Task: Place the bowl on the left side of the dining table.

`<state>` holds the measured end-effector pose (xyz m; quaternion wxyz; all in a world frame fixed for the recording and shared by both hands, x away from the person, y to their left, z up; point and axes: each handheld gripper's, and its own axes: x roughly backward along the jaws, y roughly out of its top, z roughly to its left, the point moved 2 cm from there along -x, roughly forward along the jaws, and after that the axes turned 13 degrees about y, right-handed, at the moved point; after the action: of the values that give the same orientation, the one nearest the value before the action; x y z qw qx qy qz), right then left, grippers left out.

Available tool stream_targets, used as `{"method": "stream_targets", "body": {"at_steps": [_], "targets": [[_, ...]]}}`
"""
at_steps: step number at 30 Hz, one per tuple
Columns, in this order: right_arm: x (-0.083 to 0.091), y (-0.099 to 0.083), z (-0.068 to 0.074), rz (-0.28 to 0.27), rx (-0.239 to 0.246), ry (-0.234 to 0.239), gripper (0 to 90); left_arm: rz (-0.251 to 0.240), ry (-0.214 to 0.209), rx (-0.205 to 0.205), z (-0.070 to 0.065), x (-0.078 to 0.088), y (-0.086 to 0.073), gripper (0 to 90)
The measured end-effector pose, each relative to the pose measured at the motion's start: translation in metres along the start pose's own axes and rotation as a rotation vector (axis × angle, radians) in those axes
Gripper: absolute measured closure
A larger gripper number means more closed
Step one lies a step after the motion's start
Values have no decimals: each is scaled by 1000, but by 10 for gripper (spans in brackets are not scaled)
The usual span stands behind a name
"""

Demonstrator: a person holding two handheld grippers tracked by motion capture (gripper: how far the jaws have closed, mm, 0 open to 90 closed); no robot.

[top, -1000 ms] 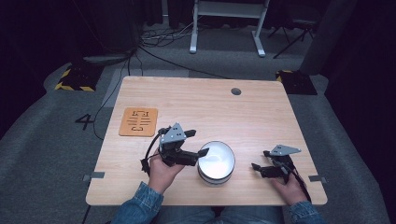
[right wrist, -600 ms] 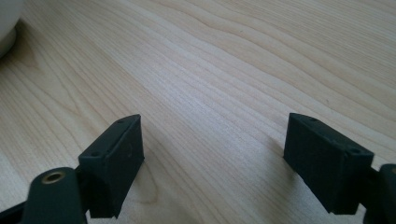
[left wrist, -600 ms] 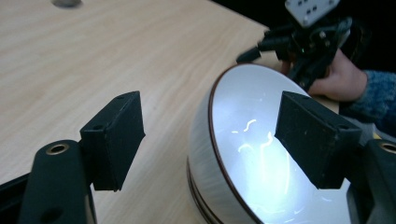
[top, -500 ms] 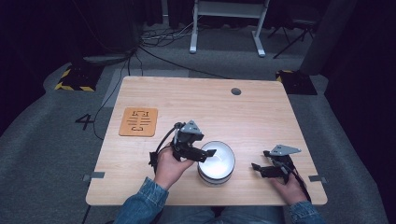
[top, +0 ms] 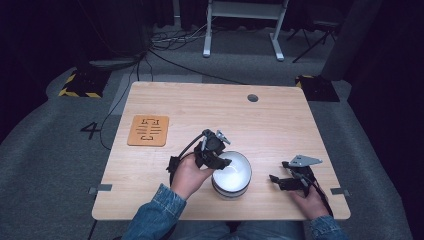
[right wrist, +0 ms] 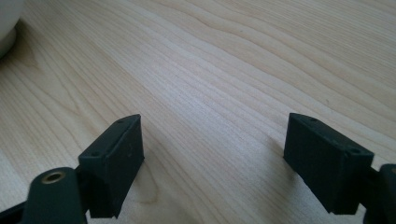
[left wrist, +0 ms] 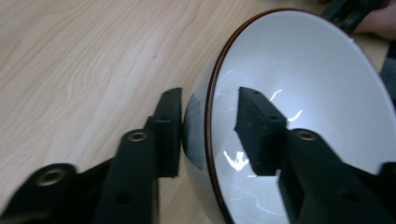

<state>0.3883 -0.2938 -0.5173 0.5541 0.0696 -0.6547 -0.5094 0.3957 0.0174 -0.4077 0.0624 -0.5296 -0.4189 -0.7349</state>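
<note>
The main risk, as we judge it, is the bowl (top: 231, 175) slipping or tipping. Our left gripper (left wrist: 210, 135) takes it by the rim alone, on its left side, and the glazed wall is smooth and curved, so a thin pinch there could slide off once the weight comes onto it. The bowl stands near the front edge of the surface (top: 215, 115), close to our body; a slip during a lift could drop it back hard or send it over that edge. A lift from one side would also swing the far side down, so a level, slow rise seems safer, perhaps with the other hand in support.

In the left gripper view the fingers (left wrist: 168, 135) have just been closing, with the rim of the bowl between them: one finger lies against the outer wall, the other stands inside the white hollow. The outer one touches; whether the inner one presses yet we cannot tell for certain, though it looks very close to the glaze.

Our right gripper (top: 287, 181) rests on the surface well to the right of the bowl. Its fingers (right wrist: 116, 158) are spread wide over bare wood and hold nothing.

An orange mat (top: 148, 130) lies at the left, well apart from the bowl.
</note>
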Motion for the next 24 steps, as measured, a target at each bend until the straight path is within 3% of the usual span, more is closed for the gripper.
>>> {"method": "stream_targets", "body": {"at_steps": [1,2,3,4,6,15,22,23,24], "targets": [[0,0,0,0,0,0,201,11,26,2,-1,1,1,720],[0,0,0,0,0,0,201,8,54,-21,0,1,4,803],[0,0,0,0,0,0,201,8,54,-21,0,1,4,805],[0,0,0,1,0,0,201,29,55,-65,1,1,6,808],[0,0,0,0,0,0,201,36,57,-69,-1,1,7,812],[0,0,0,0,1,0,201,38,48,-93,2,7,9,822],[0,-1,0,-4,6,-3,201,4,4,-77,4,21,15,822],[0,-1,0,-4,6,-3,201,10,-1,-59,3,23,15,822],[0,-1,0,-5,5,-3,201,-9,-2,-73,5,25,17,823]]}}
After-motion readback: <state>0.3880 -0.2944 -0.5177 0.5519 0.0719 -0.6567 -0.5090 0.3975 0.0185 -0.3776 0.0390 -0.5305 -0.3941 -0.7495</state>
